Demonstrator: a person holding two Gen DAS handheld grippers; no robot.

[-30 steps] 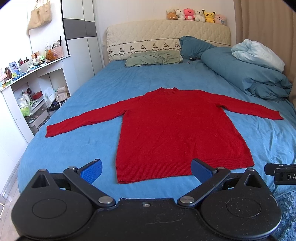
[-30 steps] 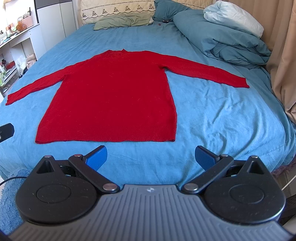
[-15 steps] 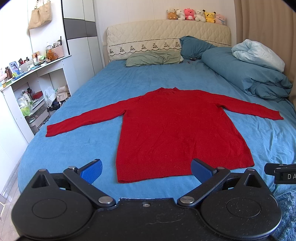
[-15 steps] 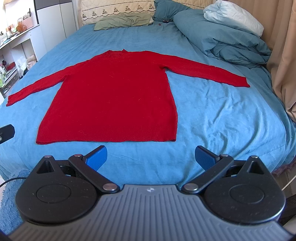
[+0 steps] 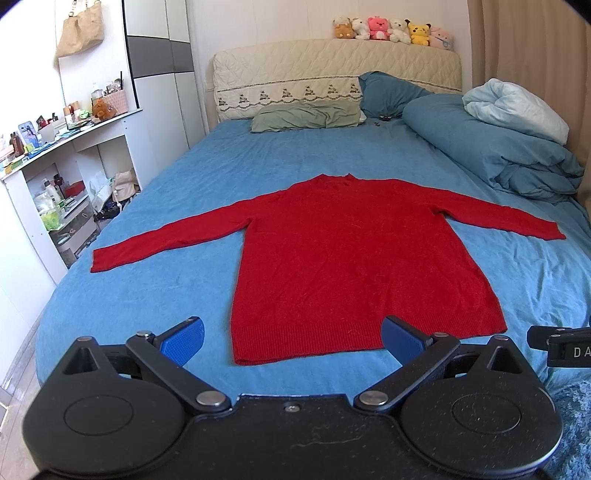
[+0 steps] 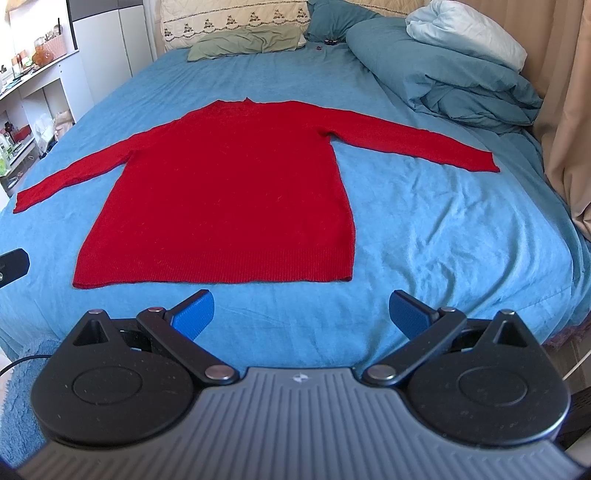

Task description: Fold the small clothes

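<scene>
Now hovering at the bed's near edge, both sets of jaws gaping apart, empty.
Lying ahead: red sweater [image 5: 354, 266] [image 6: 229, 199], hem nearest, collar toward headboard; left gripper [image 5: 291, 341] facing hem's left half, right gripper [image 6: 301, 312] its right corner.

You face a bed [image 5: 280, 158] under a blue sheet, its cream quilted headboard [image 5: 332, 74] at twelve o'clock topped by plush toys [image 5: 391, 28]. White cluttered shelves [image 5: 55, 147] stand at nine o'clock, beige curtains [image 6: 565, 110] at three, and daylight brightens the white walls.
</scene>
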